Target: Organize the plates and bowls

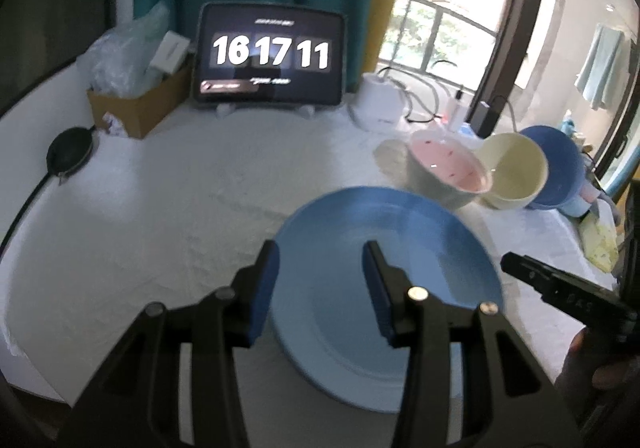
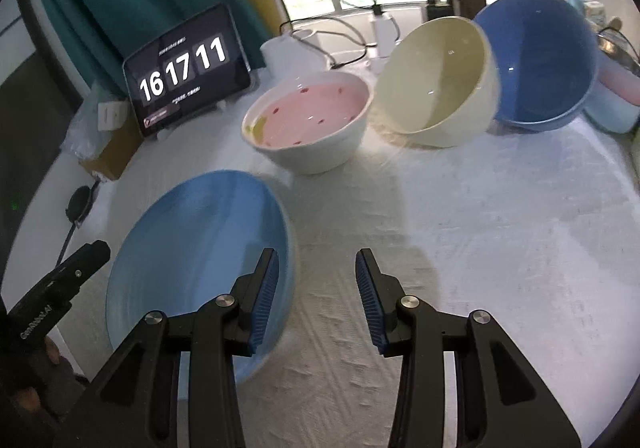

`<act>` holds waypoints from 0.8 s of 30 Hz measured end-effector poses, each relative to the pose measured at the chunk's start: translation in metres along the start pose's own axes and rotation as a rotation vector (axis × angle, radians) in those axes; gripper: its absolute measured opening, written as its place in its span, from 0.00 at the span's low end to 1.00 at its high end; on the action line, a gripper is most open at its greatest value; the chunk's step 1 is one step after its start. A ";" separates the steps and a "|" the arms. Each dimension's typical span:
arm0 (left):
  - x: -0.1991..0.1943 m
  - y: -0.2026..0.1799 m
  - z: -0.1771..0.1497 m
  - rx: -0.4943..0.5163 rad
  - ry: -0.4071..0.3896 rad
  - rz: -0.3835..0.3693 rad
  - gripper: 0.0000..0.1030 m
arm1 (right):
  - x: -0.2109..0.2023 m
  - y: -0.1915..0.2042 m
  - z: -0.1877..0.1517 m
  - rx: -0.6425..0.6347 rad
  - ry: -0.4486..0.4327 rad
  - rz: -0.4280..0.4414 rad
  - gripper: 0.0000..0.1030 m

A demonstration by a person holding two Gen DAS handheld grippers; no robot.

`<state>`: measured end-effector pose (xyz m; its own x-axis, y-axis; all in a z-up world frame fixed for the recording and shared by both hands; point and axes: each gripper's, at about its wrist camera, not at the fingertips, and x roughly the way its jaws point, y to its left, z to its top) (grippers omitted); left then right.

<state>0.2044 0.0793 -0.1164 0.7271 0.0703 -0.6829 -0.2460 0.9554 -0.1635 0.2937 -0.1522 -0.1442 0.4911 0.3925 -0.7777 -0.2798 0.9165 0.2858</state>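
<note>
Light blue plate (image 1: 384, 288) lies flat on the white cloth-covered table (image 1: 160, 216), near its front edge. Left gripper (image 1: 320, 288) hangs above the plate, jaws apart, nothing between the pads. Right gripper (image 2: 316, 300) over bare cloth just right of the plate, jaws likewise apart and empty (its left finger overlaps the plate rim in view; contact cannot be told). Behind the plate, a row of three bowls: pink-lined bowl (image 2: 308, 120) upright, cream bowl (image 2: 436, 84) tipped on its side against the blue bowl (image 2: 536, 64), also tipped. Tablet (image 1: 270, 54) at the table's back reads 16 17 11.
</note>
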 end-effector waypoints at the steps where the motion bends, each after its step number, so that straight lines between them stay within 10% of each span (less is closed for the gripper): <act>1: -0.001 -0.006 0.001 0.007 -0.002 -0.007 0.44 | -0.003 -0.002 0.000 0.003 -0.006 0.000 0.41; 24: 0.013 -0.138 -0.002 0.130 0.029 -0.152 0.44 | -0.057 -0.096 0.013 0.050 -0.119 -0.027 0.41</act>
<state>0.2469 -0.0522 -0.1044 0.7305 -0.0839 -0.6777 -0.0485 0.9836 -0.1740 0.3035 -0.2610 -0.1198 0.5929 0.3717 -0.7144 -0.2253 0.9283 0.2960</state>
